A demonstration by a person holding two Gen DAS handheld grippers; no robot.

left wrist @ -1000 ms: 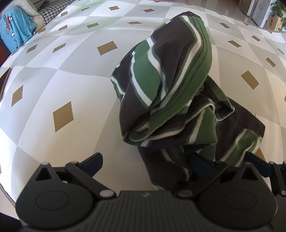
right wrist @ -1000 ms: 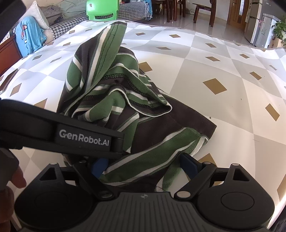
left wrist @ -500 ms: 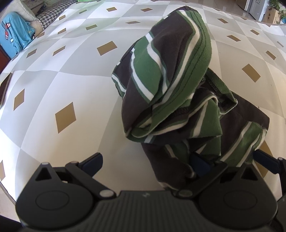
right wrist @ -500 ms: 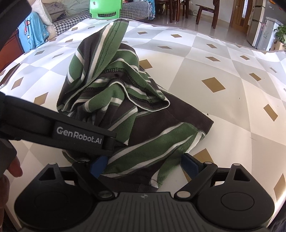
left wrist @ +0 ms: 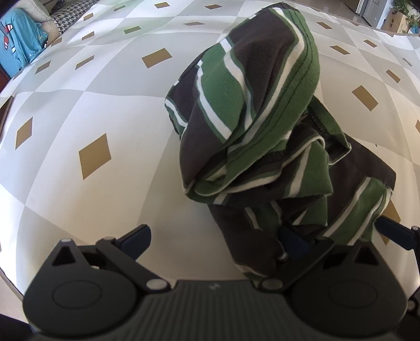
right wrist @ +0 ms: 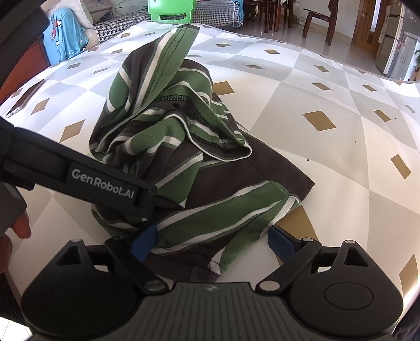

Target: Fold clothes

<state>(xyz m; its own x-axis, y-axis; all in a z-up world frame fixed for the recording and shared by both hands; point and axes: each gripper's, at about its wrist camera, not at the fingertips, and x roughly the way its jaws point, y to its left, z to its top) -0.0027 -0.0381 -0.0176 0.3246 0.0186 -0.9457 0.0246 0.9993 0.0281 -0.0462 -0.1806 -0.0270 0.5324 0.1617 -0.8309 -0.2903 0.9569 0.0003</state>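
**Between the fingers** of the right gripper (right wrist: 212, 241), which are spread wide and have just been opening, a green-striped hem of the striped garment (right wrist: 210, 183) is seen lying slack. Neither pad presses on it. Just left of these fingers, the left gripper (left wrist: 214, 238) is shown with its fingers spread too. One blue pad (left wrist: 136, 237) hangs over bare tabletop (left wrist: 105, 209), and the other is nosed into a dark fold at the garment's near edge, with nothing pinched. Beyond both pairs of fingers, the garment is heaped in a crumpled mound on the tabletop. A ridge stands up at its far side, and a flat dark panel is spread to the right of the right fingers.

The step in hand is judged to be the taking of a first hold, so that the heap may be opened out flat before any fold is made. It is best done by closing each pair of fingers on a single hem or corner, not on a bunched wad. The two holds should be set well apart along one edge, so that the cloth is drawn taut when lifted. Several layers lie at the left fingers, so more than one could be gathered there.

No container is seen in either view. Farther out, a thin phone-like slab (right wrist: 25, 98) lies at the tabletop's left edge. A blue garment (right wrist: 65, 44) and a green plastic item (right wrist: 170, 10) are seen beyond the far edge.
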